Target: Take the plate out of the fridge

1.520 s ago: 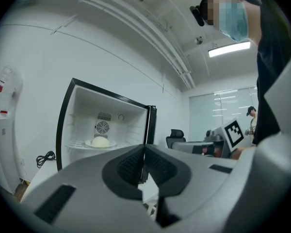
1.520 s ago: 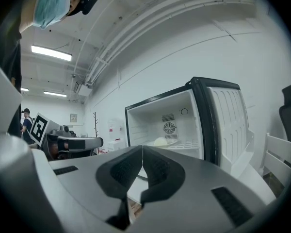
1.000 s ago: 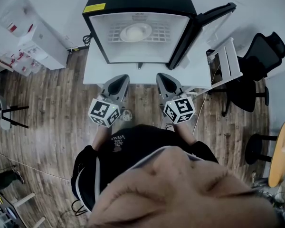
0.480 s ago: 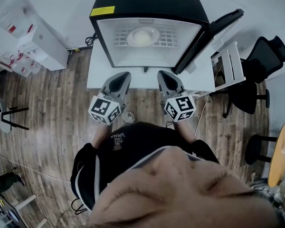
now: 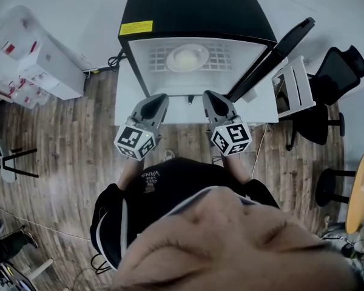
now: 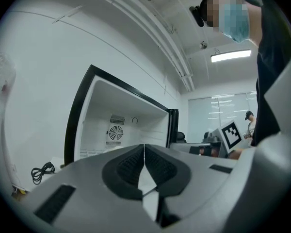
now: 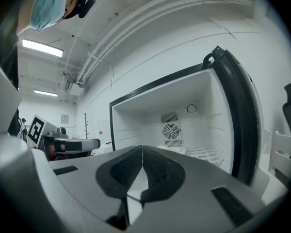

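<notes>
The small black fridge (image 5: pixel 194 8) with a white interior stands on a white table (image 5: pixel 122 96), its black door (image 5: pixel 273 53) swung wide open at the fridge's right side. Inside the fridge, the round white plate (image 5: pixel 190 57) lies on the white wire shelf (image 5: pixel 221 56), about midway across the compartment, with nothing touching it. The grey left gripper (image 5: pixel 156 100) is just in front of the fridge's open mouth, before its left half, jaws pressed together with nothing between them. The grey right gripper (image 5: pixel 210 97) is before the fridge's right half, likewise closed tight and empty. The 2 grippers point level toward the fridge's interior, both outside it and apart from the plate.
</notes>
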